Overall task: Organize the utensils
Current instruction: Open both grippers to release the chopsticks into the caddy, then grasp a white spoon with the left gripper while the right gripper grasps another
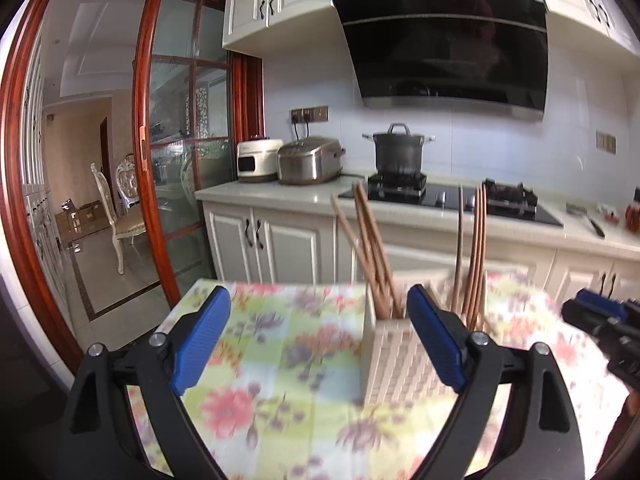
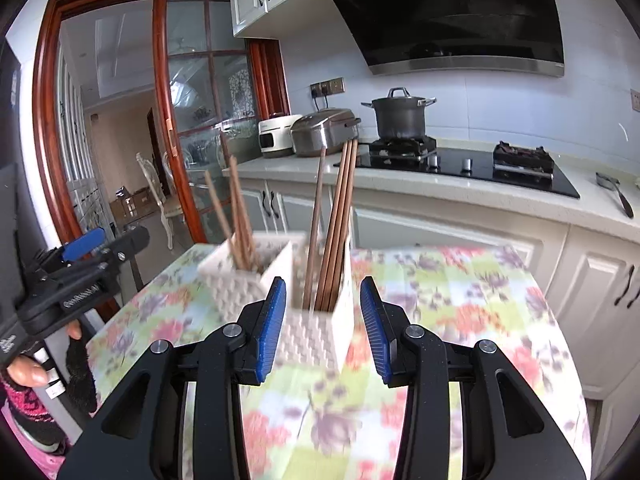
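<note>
Two white woven-pattern holders stand side by side on a floral tablecloth (image 2: pixel 460 304). The nearer holder (image 2: pixel 316 340) carries several dark brown chopsticks (image 2: pixel 340 220). The other holder (image 2: pixel 244 284) has several paler chopsticks (image 2: pixel 236 216). My right gripper (image 2: pixel 323 282) is open, its blue pads on either side of the nearer holder, and a gap shows at the right pad. My left gripper (image 1: pixel 318 294) is open wide over the cloth, and a holder (image 1: pixel 396 360) stands partly behind its right finger. Each gripper shows at the edge of the other's view, the left gripper (image 2: pixel 116 242) and the right gripper (image 1: pixel 592 312).
Behind the table runs a white counter (image 2: pixel 440 188) with a black hob (image 2: pixel 480 168), a grey pot (image 2: pixel 400 116), two rice cookers (image 2: pixel 320 132) and a knife (image 2: pixel 620 196). A red-framed glass sliding door (image 1: pixel 180 160) is at the left. A person's hand (image 2: pixel 28 372) holds the left gripper.
</note>
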`<action>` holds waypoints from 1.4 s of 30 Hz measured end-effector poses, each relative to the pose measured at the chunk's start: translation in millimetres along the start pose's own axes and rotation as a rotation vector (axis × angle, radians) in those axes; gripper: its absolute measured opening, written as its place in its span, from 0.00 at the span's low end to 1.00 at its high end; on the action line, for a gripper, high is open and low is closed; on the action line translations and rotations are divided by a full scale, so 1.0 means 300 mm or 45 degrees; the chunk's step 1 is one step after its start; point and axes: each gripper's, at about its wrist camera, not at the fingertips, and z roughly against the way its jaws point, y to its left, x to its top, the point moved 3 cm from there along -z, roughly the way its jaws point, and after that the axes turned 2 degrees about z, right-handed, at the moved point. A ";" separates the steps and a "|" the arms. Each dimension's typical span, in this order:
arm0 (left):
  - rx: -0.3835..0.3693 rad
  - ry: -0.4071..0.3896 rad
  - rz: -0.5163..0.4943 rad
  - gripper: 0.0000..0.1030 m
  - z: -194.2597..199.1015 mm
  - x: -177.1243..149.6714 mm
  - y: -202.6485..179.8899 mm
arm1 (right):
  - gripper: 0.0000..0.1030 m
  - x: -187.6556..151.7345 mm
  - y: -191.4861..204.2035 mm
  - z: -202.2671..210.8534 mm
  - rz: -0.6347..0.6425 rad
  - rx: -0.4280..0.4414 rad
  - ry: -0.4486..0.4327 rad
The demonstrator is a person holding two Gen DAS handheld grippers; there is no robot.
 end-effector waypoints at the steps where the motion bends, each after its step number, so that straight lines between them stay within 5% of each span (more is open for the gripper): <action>1: 0.002 0.010 0.000 0.86 0.017 -0.032 0.006 | 0.38 -0.032 0.004 0.019 -0.007 0.012 0.009; 11: 0.025 0.078 0.027 0.86 0.148 -0.301 0.055 | 0.38 -0.328 0.092 0.130 0.043 0.046 0.120; 20: -0.074 0.201 -0.018 0.86 0.177 -0.432 -0.009 | 0.38 -0.518 0.087 0.121 -0.011 0.051 0.273; 30: -0.157 0.344 -0.091 0.84 0.104 -0.507 -0.110 | 0.38 -0.548 0.044 0.056 -0.141 0.110 0.371; 42: -0.253 0.579 -0.111 0.60 0.032 -0.571 -0.170 | 0.37 -0.536 0.074 0.017 -0.163 0.145 0.438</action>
